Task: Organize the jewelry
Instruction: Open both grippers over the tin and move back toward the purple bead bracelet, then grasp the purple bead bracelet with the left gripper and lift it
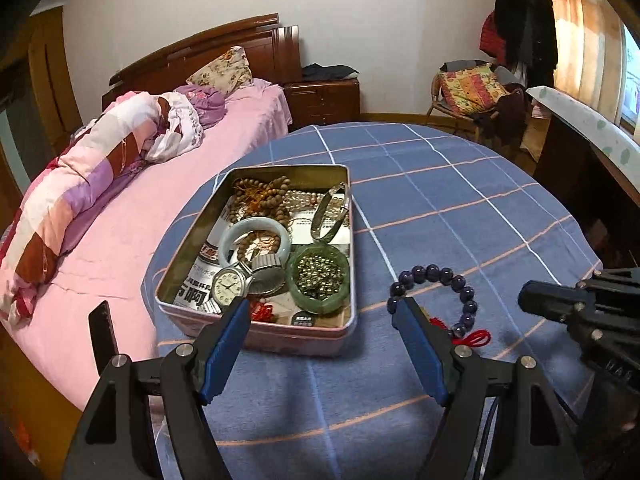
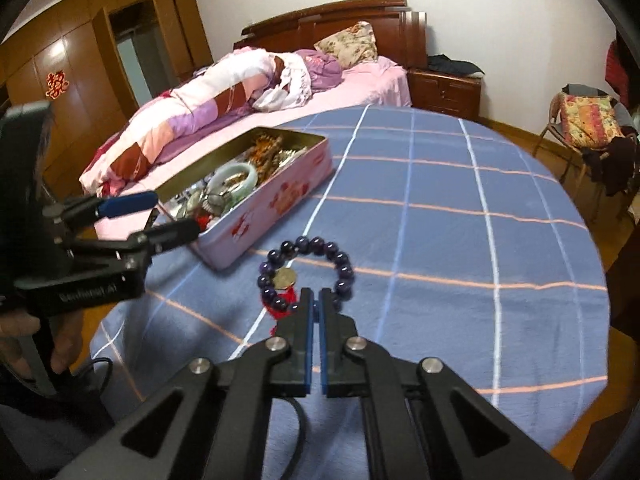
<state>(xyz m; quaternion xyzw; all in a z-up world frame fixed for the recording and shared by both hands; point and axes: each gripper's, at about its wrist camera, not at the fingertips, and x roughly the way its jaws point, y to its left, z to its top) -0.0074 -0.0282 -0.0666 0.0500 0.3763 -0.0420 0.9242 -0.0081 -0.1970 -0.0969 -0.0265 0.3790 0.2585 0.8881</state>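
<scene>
Both grippers are matte black plastic linkages with triangular cut-outs in the arms and round silver screw heads at the pivots; the left gripper [image 1: 320, 312] and the right gripper [image 2: 316, 298] carry flat blue pads along the inner faces of their fingers. A black cable loops beneath each body, and pale lettering, too blurred to read, runs along the left one's side

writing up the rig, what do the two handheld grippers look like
Both the left gripper and right gripper are matte black linkages with silver pivot screws and blue pads lining the jaws. The left body carries pale lettering, and a black cable trails under the right.
</scene>
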